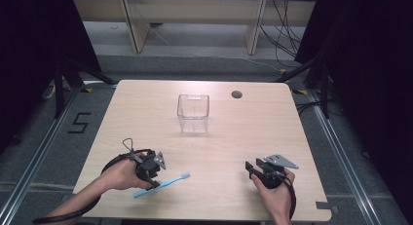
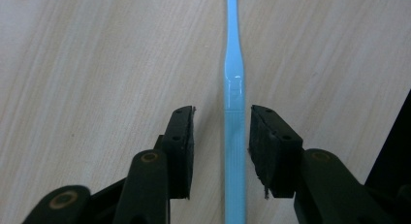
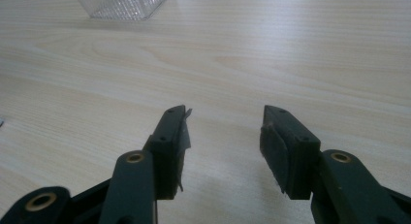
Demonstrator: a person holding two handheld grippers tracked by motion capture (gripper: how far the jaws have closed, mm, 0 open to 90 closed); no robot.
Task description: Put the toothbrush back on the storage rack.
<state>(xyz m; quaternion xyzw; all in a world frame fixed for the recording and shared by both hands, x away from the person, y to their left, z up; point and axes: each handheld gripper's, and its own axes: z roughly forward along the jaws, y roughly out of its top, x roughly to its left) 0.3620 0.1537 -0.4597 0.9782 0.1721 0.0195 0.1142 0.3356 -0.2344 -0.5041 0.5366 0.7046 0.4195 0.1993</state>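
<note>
The left claw (image 2: 220, 146) is open around the toothbrush (image 2: 234, 112), which looks light, stiff and slippery; its flat handle suits gripping. The right claw (image 3: 224, 146) is open, holding nothing.

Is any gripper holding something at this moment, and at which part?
Nothing is held. The left gripper is open, its jaws on either side of the toothbrush handle without touching it. The right gripper is open over bare table.

My left tongs (image 1: 151, 178) sit low, jaws apart and angled down. My right tongs (image 1: 249, 167) hang well apart from them, jaws spread with nothing between, pointing forward. Each hand (image 1: 122, 175) grips its handle from behind.
</note>
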